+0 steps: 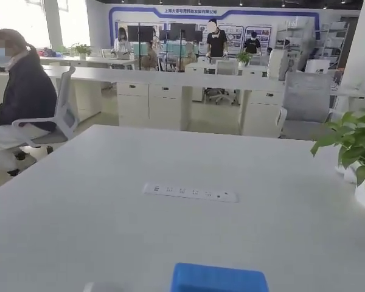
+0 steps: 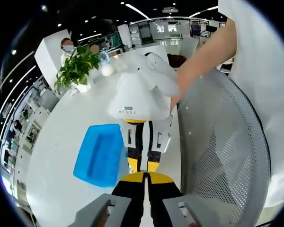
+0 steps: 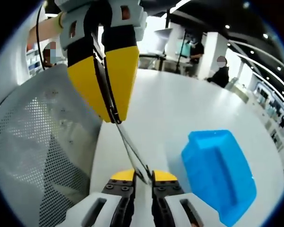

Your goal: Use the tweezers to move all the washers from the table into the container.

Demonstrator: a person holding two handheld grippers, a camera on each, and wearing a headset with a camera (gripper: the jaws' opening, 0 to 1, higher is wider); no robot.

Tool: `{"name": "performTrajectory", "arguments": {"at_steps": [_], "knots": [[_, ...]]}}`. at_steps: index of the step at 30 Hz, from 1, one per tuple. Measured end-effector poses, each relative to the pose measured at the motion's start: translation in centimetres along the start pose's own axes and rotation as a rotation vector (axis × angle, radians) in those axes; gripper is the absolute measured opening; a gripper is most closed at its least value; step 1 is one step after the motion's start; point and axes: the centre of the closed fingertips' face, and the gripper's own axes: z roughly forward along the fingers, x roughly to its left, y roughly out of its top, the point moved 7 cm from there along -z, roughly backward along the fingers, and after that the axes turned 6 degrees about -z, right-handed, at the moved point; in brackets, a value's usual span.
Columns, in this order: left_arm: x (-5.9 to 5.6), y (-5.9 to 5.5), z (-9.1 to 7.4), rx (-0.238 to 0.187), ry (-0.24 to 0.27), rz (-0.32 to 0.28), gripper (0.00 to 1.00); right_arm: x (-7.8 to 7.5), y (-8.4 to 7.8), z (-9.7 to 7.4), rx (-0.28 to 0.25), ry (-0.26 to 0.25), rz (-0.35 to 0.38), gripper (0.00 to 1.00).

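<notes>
The blue container (image 1: 219, 278) lies on the white table (image 1: 109, 231) at the near edge; it is an open rectangular tray (image 2: 99, 153) (image 3: 220, 170). The thin metal tweezers (image 3: 128, 142) stretch between the two grippers, which face each other tip to tip above the table edge. My right gripper (image 3: 143, 177) is shut on one end of them. My left gripper (image 3: 112, 111), coming in from the top of the right gripper view, is shut on the other end. In the left gripper view my left gripper (image 2: 145, 178) meets my right gripper (image 2: 142, 163) just right of the container.
A white power strip (image 1: 190, 193) lies mid-table. A potted plant (image 1: 356, 146) (image 2: 78, 68) stands at the table's right edge. A grey mesh chair back (image 2: 222, 151) (image 3: 38, 142) is close beside the grippers. A person sits at the left (image 1: 21, 91); others stand far behind.
</notes>
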Motion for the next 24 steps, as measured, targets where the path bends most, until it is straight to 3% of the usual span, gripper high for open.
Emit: {"name": "performTrajectory", "arguments": {"at_steps": [9, 12, 17, 24], "knots": [[2.4, 0.4, 0.6, -0.034, -0.03, -0.039, 0.0, -0.9, -0.5, 0.2, 0.008, -0.002, 0.047, 0.08], [2.8, 0.5, 0.8, -0.006, -0.039, -0.007, 0.0, -1.3, -0.6, 0.0, 0.001, -0.01, 0.07, 0.08], [3.2, 1.0, 0.8, 0.007, -0.06, 0.035, 0.0, -1.8, 0.1, -0.8, -0.052, -0.027, 0.096, 0.08], [3.5, 1.4, 0.6, -0.013, -0.081, 0.047, 0.0, -1.8, 0.2, -1.1, -0.061, -0.038, 0.103, 0.07]]}}
